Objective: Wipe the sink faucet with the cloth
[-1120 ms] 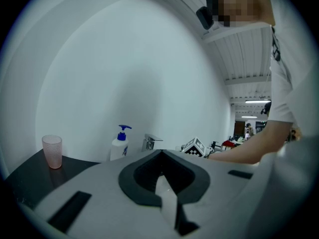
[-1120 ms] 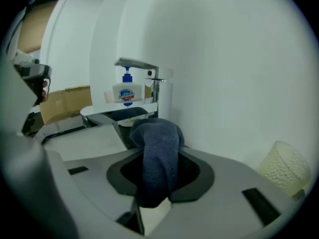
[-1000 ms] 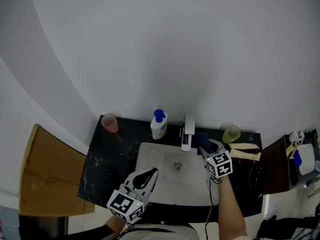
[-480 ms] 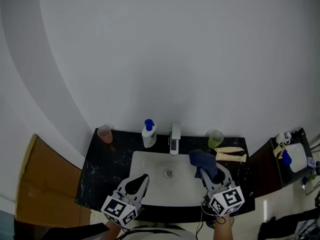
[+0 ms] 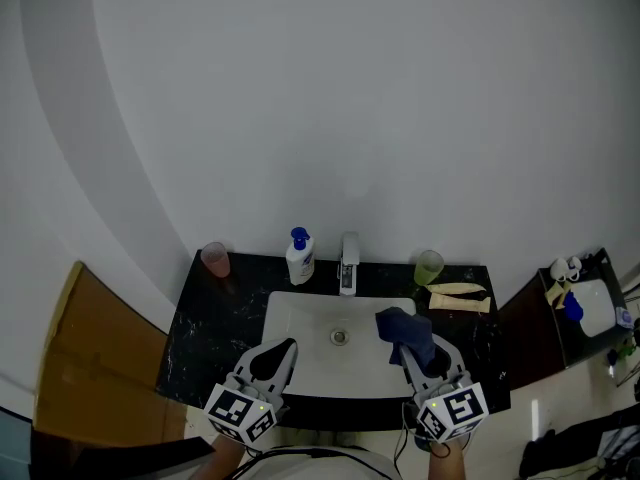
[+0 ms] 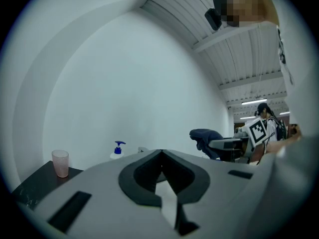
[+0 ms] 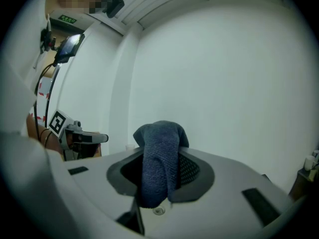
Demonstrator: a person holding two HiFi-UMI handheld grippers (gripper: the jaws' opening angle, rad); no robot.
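The chrome faucet (image 5: 348,263) stands at the back of the white sink (image 5: 300,323), set in a black counter (image 5: 205,323). My right gripper (image 5: 415,343) hangs over the sink's front right corner, shut on a dark blue cloth (image 5: 403,330) that bulges out past its tips. In the right gripper view the cloth (image 7: 160,158) droops between the closed jaws. My left gripper (image 5: 280,351) sits over the sink's front left edge, shut and holding nothing; in the left gripper view its tips (image 6: 161,152) meet, with the cloth (image 6: 205,137) at right.
A white soap bottle with blue pump (image 5: 299,256) stands left of the faucet, a pink cup (image 5: 214,259) at the counter's far left, a green cup (image 5: 428,267) and cream tubes (image 5: 457,297) at right. A brown board (image 5: 75,368) leans left; a side shelf (image 5: 575,318) holds small items.
My right gripper has drawn back from beside the faucet to the sink's front right corner, cloth still held. The left gripper stays near the front left edge.
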